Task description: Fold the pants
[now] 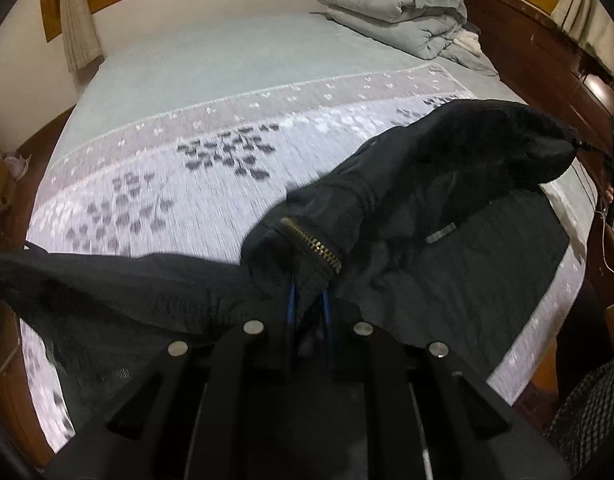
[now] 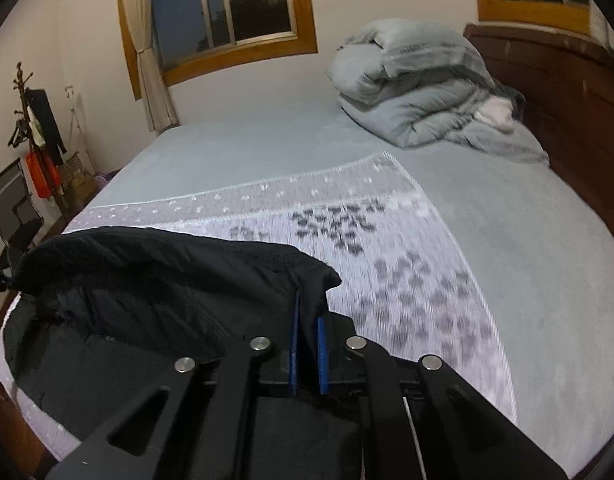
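Bed (image 2: 235, 160), one black pants (image 1: 447, 200), two tongs clamping waistband

Right gripper (image 2: 307, 320) pinches the black pants (image 2: 167, 280) above the patterned blanket (image 2: 407, 248)

Both wrist views close, low, facing across bed (image 1: 227, 60), sharing pants (image 1: 427, 184)

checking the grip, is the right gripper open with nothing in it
No, the right gripper is shut on a black fold of the pants.
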`<state>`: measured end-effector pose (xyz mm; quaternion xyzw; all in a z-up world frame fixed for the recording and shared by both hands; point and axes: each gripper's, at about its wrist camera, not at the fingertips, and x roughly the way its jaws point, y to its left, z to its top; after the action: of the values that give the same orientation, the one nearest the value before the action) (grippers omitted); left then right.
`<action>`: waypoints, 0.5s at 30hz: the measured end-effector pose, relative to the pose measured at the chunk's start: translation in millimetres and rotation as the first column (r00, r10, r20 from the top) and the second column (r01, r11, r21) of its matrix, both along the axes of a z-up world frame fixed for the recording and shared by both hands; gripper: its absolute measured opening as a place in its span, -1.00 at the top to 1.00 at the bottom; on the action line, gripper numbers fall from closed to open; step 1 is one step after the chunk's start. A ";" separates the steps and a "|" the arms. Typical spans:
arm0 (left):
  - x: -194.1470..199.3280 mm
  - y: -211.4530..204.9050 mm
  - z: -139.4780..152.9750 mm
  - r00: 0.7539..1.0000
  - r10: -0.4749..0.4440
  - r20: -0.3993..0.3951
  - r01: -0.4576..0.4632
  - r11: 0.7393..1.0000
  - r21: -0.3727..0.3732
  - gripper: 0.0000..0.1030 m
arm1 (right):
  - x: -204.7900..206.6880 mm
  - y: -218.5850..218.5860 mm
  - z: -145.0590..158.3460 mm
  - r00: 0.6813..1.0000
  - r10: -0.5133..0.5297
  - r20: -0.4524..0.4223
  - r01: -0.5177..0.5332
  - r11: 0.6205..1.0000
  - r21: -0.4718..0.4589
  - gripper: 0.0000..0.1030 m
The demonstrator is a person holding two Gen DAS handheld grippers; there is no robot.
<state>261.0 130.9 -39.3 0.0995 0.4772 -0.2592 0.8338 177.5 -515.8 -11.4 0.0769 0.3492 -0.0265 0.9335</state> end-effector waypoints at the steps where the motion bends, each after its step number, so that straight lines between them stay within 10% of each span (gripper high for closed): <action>1: -11.8 2.0 -0.5 1.000 0.010 -0.004 -0.010 1.000 -0.011 0.80 | -9.9 -0.8 -3.4 1.000 -0.006 -0.009 0.006 1.000 0.004 0.86; 15: -123.0 25.8 -69.0 0.983 0.136 -0.124 -0.139 0.990 -0.014 0.72 | -79.3 15.5 -93.7 0.957 0.024 -0.288 -0.035 0.999 -0.034 0.85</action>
<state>138.0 156.7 -108.2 0.0408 0.5303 -0.2118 0.8199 98.1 -500.3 -105.1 0.0490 0.4816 -0.0304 0.8745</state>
